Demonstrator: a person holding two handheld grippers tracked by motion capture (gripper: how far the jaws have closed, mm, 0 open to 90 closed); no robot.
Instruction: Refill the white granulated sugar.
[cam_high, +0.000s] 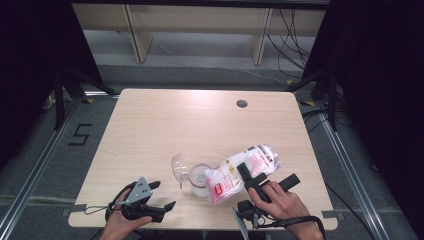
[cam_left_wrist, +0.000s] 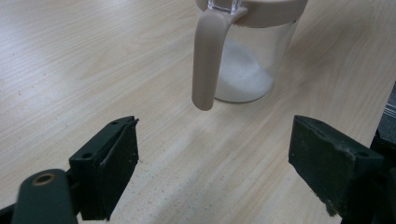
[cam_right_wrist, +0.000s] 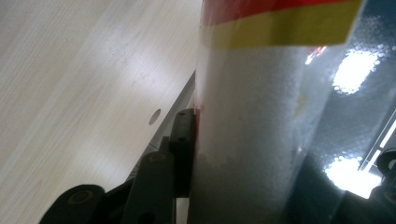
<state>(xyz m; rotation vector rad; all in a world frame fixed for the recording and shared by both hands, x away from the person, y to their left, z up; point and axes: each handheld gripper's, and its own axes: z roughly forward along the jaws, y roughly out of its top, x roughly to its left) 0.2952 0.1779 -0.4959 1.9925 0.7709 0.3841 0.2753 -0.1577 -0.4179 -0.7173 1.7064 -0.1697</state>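
A clear jar (cam_high: 200, 181) with a beige rim holds white granules near the table's front middle, and its clear lid (cam_high: 179, 167) is flipped open to the left. A plastic bag of white granules (cam_high: 239, 172) with red print lies tilted, its lower end over the jar's mouth. My right gripper (cam_high: 267, 178) is shut on the bag, and one finger (cam_right_wrist: 184, 149) presses its side (cam_right_wrist: 252, 121). My left gripper (cam_high: 162, 195) stands open at the front left, apart from the jar. In the left gripper view the jar (cam_left_wrist: 254, 65) and its beige handle (cam_left_wrist: 208, 60) stand beyond the open gripper (cam_left_wrist: 224, 163).
The wooden table (cam_high: 150, 130) has a round cable hole (cam_high: 242, 103) at the back right. Its front edge runs just below both hands. A floor mark reading 5 (cam_high: 80, 134) lies to the left, and cables trail at the back right.
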